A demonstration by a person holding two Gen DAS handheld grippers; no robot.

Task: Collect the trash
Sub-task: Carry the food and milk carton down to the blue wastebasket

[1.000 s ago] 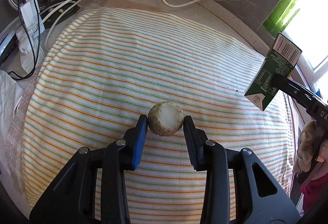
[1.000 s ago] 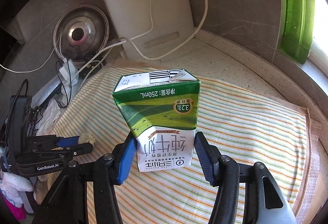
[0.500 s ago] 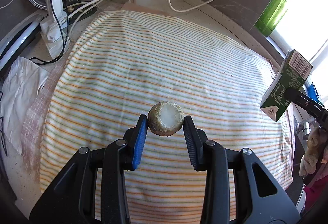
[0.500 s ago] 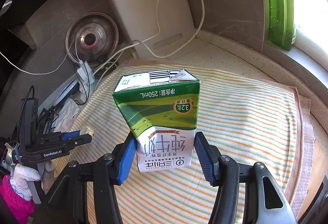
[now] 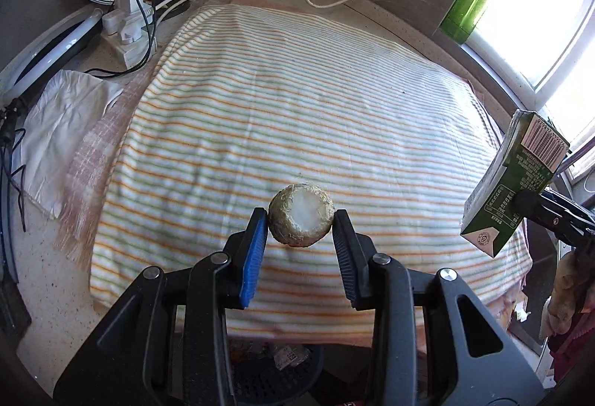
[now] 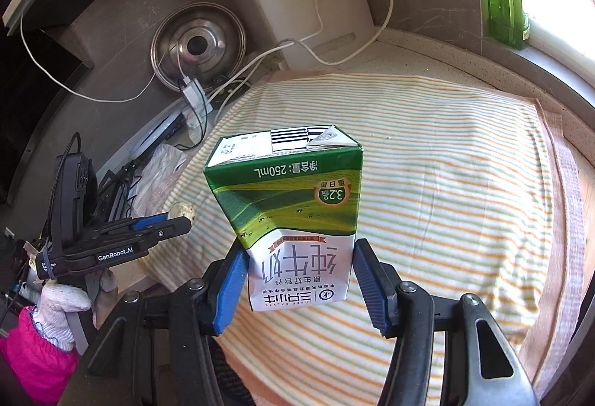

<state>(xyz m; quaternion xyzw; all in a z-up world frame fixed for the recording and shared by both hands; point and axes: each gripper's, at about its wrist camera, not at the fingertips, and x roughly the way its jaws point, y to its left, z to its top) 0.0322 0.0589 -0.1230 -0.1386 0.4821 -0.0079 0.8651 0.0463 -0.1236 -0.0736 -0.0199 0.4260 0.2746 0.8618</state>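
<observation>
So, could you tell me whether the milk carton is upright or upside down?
Upside down: the milk carton's printed text reads inverted in the right gripper.

round pale vegetable stub (image 5: 300, 215), cut face up, held above striped cloth (image 5: 297, 101), green-white 250 mL milk carton (image 6: 293, 216), upside down, also above cloth

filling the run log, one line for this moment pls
left gripper: holds round scrap | right gripper: holds milk carton | both above striped cloth

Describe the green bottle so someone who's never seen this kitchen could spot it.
Find the striped cloth on the counter, then look past its far right corner to the sunlit window ledge. The green pump bottle stands upright there, the only translucent bright-green thing.
</observation>
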